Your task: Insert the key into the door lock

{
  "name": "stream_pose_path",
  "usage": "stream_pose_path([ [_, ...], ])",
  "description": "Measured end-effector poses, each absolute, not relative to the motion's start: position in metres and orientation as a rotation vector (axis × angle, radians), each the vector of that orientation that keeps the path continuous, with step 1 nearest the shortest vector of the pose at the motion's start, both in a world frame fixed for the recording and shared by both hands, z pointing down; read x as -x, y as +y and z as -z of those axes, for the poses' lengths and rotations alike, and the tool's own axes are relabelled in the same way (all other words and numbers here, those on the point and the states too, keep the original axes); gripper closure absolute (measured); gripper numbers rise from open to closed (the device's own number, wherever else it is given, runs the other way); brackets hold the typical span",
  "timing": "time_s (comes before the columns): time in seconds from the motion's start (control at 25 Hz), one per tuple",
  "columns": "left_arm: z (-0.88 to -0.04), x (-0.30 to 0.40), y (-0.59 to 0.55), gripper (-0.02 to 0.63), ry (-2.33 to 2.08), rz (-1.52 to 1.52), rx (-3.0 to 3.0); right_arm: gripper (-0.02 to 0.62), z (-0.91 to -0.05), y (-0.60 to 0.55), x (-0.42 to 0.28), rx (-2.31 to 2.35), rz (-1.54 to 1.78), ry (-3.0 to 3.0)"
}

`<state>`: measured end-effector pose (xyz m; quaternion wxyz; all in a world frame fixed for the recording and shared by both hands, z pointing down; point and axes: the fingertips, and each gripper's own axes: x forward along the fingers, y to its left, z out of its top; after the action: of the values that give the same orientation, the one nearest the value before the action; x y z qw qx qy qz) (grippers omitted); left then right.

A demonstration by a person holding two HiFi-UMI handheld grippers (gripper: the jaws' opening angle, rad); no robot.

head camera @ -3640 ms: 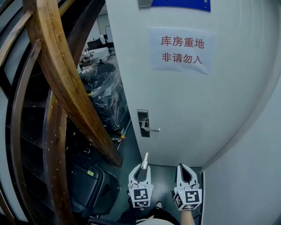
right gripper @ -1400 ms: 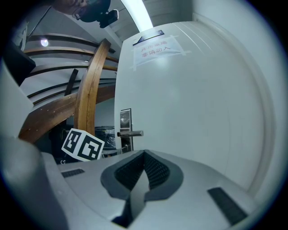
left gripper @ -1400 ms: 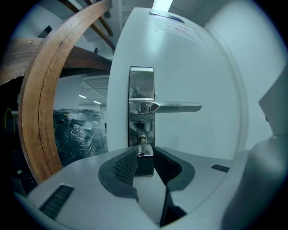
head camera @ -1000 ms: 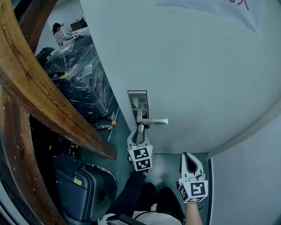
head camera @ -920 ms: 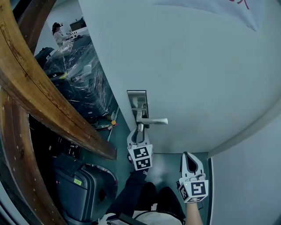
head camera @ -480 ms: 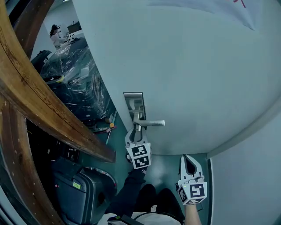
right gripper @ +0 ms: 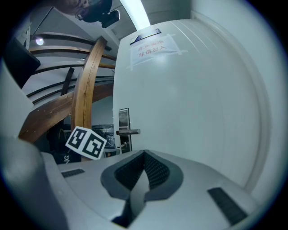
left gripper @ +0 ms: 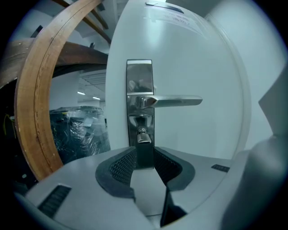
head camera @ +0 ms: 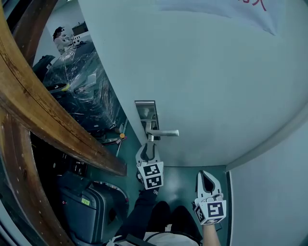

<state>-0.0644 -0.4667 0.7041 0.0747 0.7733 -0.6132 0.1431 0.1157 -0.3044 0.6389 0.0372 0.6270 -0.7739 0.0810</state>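
Note:
A steel lock plate (head camera: 146, 111) (left gripper: 139, 76) with a lever handle (head camera: 163, 133) (left gripper: 175, 101) sits on the white door (head camera: 207, 81). In the left gripper view a small silver key (left gripper: 143, 136) sticks out of the keyhole under the handle. My left gripper (head camera: 150, 146) (left gripper: 144, 150) is just short of it, its jaws a little apart, with the dark plate showing through the gap. I see no pad touching the key. Lower right, away from the door, my right gripper (head camera: 207, 175) (right gripper: 144, 155) hangs shut and empty.
A curved wooden stair beam (head camera: 43, 110) crosses the left side. Behind it stands a plastic-wrapped stack (head camera: 82, 81), and a black suitcase (head camera: 86, 206) sits on the floor below. A wall (head camera: 269, 192) closes in on the right. A paper notice (head camera: 231, 12) is taped high on the door.
Over several seconds the view closed in on the lock. My left gripper reached up to the keyhole, then drew back slightly in the last half second. The right gripper stayed low.

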Motion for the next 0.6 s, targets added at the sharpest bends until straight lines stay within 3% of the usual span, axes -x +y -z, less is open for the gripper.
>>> stream_pose_path([
  [0.32,-0.617,0.063,-0.375,0.500,-1.826,-0.349,-2.447,0.592,-0.565,-0.308,-0.099,-1.876,-0.246,-2.448],
  [0.4,-0.578,0.058,-0.359,0.603,-1.845,-0.311,-2.484,0.592,-0.535,-0.305,-0.095,-1.861,-0.224,-2.474],
  [0.6,-0.497,0.045,-0.327,0.603,-1.853,-0.203,-2.526,0.592,-0.472,-0.292,-0.091,-1.849,-0.176,-2.517],
])
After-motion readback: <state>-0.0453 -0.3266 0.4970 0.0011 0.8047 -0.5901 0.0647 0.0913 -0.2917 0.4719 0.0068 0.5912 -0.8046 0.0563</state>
